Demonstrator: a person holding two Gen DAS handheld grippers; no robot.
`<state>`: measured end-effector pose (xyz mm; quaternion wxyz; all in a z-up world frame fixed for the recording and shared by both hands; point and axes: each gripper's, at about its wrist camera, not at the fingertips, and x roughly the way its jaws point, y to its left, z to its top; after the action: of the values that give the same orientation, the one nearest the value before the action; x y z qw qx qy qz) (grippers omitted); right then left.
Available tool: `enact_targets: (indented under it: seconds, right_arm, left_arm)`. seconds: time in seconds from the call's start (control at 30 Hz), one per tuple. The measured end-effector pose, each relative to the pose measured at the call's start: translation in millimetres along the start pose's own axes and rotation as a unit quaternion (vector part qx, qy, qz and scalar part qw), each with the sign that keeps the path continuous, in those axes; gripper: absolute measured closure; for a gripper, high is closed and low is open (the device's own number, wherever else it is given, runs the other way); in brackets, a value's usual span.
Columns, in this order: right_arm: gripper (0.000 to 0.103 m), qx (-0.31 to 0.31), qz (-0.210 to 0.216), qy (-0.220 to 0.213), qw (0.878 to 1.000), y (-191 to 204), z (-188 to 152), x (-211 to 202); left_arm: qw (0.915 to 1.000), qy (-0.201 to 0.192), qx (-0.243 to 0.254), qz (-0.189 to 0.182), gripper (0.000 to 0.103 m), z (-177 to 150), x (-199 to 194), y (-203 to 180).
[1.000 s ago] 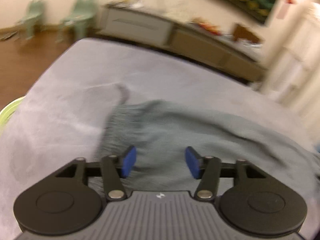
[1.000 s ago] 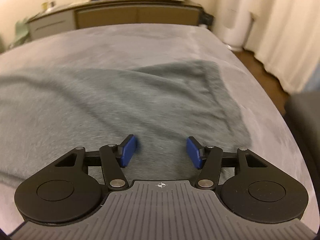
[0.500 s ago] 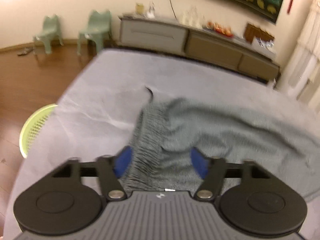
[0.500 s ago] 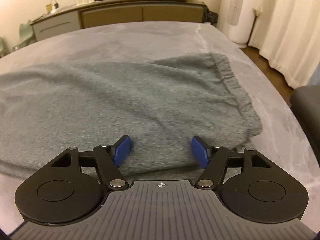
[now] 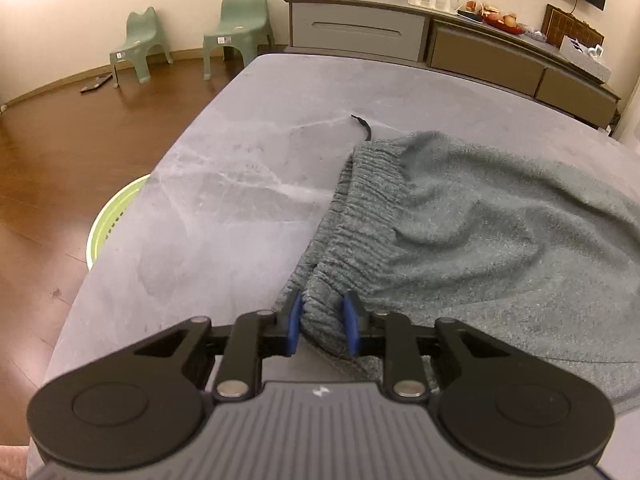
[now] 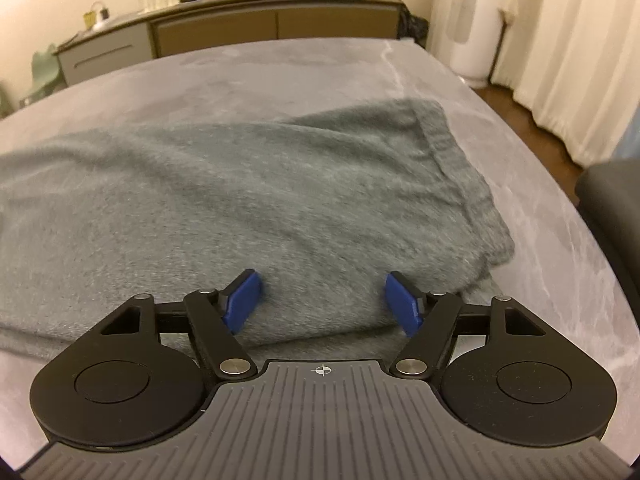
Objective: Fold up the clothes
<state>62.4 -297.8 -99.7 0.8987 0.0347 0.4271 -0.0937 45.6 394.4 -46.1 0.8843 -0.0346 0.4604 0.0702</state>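
A grey fleece pair of trousers (image 5: 500, 232) lies spread on the grey marble-look table (image 5: 224, 208). Its ribbed waistband (image 5: 360, 208) faces left, with a dark drawstring (image 5: 362, 125) trailing onto the table. My left gripper (image 5: 322, 322) is shut on the near corner of the waistband, blue pads pinching the fabric. In the right wrist view the trousers (image 6: 240, 200) end in a hemmed leg cuff (image 6: 460, 168) at the right. My right gripper (image 6: 322, 306) is open, its pads low over the near edge of the leg, holding nothing.
A green basket (image 5: 110, 216) stands on the wood floor beside the table's left edge. Two green stools (image 5: 236, 24) and a long sideboard (image 5: 440, 40) line the far wall. A dark chair (image 6: 612, 200) and white curtains (image 6: 560, 40) are at the right.
My left gripper has moved down to the waistband corner and shut on it. My right gripper has opened wider and come lower over the leg end.
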Motion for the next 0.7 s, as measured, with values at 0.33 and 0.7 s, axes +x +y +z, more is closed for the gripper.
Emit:
enact_targets:
  seconds: [0.33,0.7]
  right_arm:
    - [0.035,0.003,0.032,-0.075,0.997,21,10,-33]
    - [0.037,-0.215,0.179,-0.101,0.955,281,-4,-19]
  left_arm:
    - [0.9959,-0.089,-0.004,0.018,0.061,14,-60,-38]
    - [0.9819,-0.011,0.170,-0.084,0.056,50,45,-287]
